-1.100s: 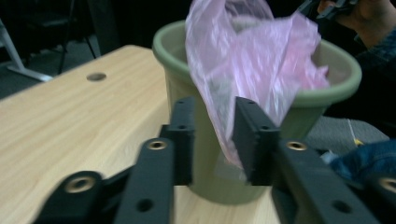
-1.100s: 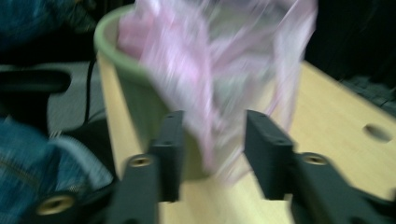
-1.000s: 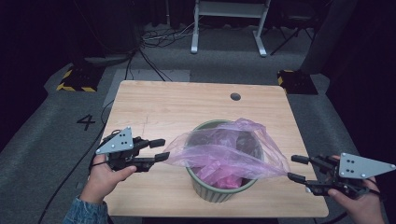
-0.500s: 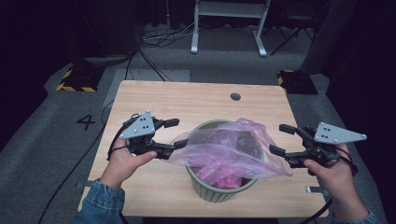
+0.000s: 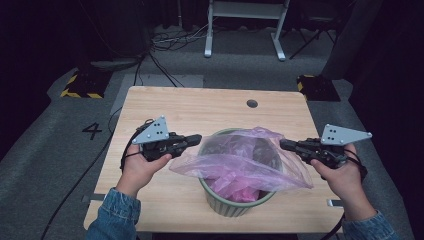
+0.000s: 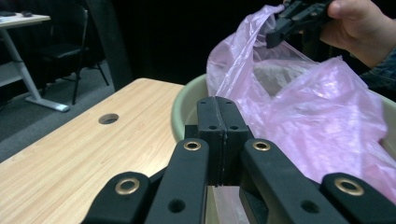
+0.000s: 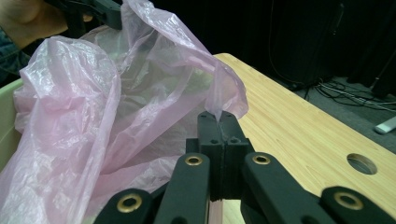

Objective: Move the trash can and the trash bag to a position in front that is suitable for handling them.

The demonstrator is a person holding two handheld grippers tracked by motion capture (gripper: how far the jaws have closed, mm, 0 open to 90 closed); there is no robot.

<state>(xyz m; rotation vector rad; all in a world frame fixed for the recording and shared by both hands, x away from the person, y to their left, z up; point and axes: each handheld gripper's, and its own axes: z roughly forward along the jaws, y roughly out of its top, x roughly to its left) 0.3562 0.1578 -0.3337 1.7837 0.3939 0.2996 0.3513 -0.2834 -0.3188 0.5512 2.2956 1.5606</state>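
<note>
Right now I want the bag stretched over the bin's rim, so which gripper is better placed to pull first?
Right. Both pairs of jaws have just closed. The right gripper pinches the bag at its edge, while the left gripper sits shut beside the bin with no film clearly between its jaws.

Translucent pink bag [image 5: 250,162], pale green bin [image 5: 227,202], light wooden table [image 5: 200,107].

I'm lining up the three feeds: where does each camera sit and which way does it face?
High view: above the person's side, looking forward and down on the table; both forearms show.
Left gripper view: along shut jaws toward the green bin.
Right gripper view: along jaws pinching the pink bag.
Both gripper views share the bag.
</note>
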